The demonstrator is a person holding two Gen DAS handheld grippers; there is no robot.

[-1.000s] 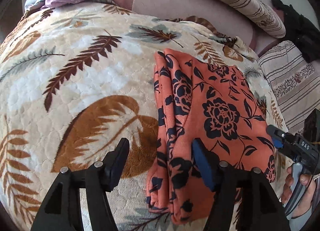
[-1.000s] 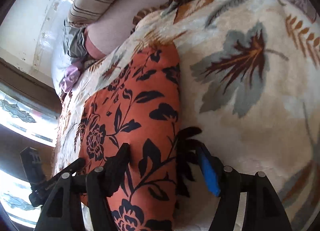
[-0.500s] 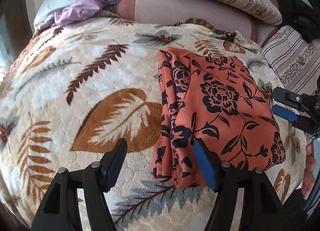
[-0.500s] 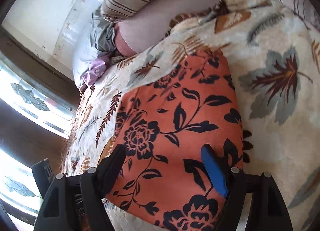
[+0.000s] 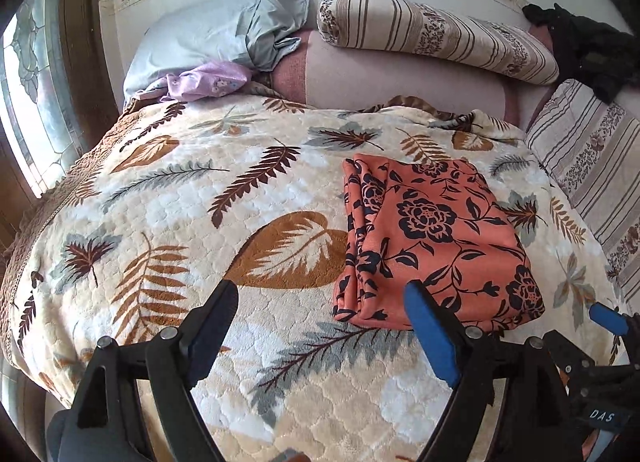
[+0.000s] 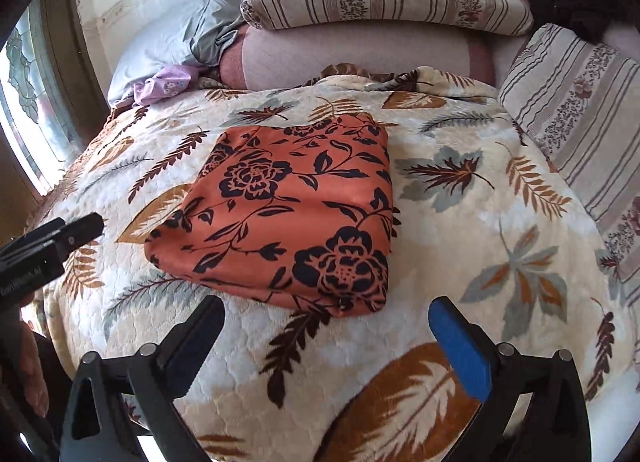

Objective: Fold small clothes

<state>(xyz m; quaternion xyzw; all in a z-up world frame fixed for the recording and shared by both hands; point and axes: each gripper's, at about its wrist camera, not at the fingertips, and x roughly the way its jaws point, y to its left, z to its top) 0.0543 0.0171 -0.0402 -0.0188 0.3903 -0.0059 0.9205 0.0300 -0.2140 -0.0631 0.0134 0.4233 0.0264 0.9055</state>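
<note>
Behind the bed stands a pale wall, with striped bolster pillows (image 5: 436, 31) along it and a window at the left. On the bed lies a cream quilted blanket with brown and grey leaf print (image 5: 180, 221), and on it rests the orange cloth with black flower print (image 5: 432, 238), folded into a compact rectangle.

Both tongs have just been opening, and nothing is between their fingers. The left tongs (image 5: 320, 326) stand open above the blanket; the cloth lies ahead and to the right of them, with its layered edge on the near side. The right tongs (image 6: 326, 336) also stand wide open, and the cloth lies straight ahead, just beyond the fingertips, apart from them.

The long axis of the cloth runs away from the tongs, toward the pillows. I judge the right hand is the nearer one, and the fold looks finished.
</note>
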